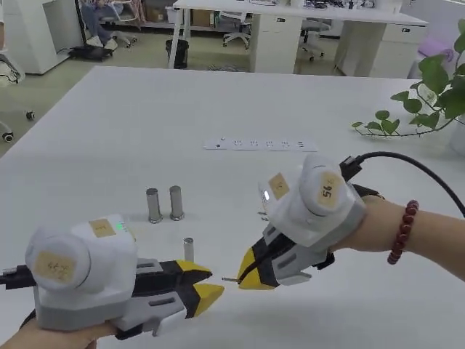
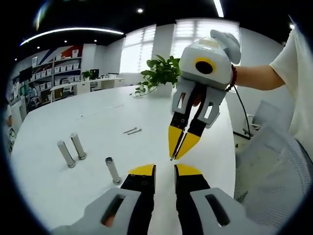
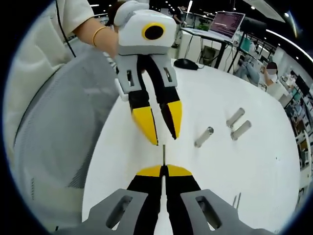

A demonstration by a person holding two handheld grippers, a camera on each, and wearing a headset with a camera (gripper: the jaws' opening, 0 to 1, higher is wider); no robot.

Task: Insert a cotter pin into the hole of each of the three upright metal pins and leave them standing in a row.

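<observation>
Three upright metal pins stand on the white table: two side by side (image 1: 153,205) (image 1: 176,202) and a shorter-looking one (image 1: 188,249) nearer me. My right gripper (image 1: 243,280) is shut on a thin cotter pin (image 1: 229,279) that pokes out toward the left. In the right gripper view the cotter pin (image 3: 163,155) sticks straight out of the shut jaws. My left gripper (image 1: 202,285) is open with nothing in it, its tips facing the right gripper's tips a short gap away. The left gripper view has the near pin (image 2: 112,170) left of its jaws.
Two spare cotter pins (image 2: 132,130) lie on the table beyond the grippers. A white power strip (image 1: 260,144) lies farther back at the centre. A leafy plant (image 1: 429,94) reaches in from the right edge. Desks and chairs stand beyond the table.
</observation>
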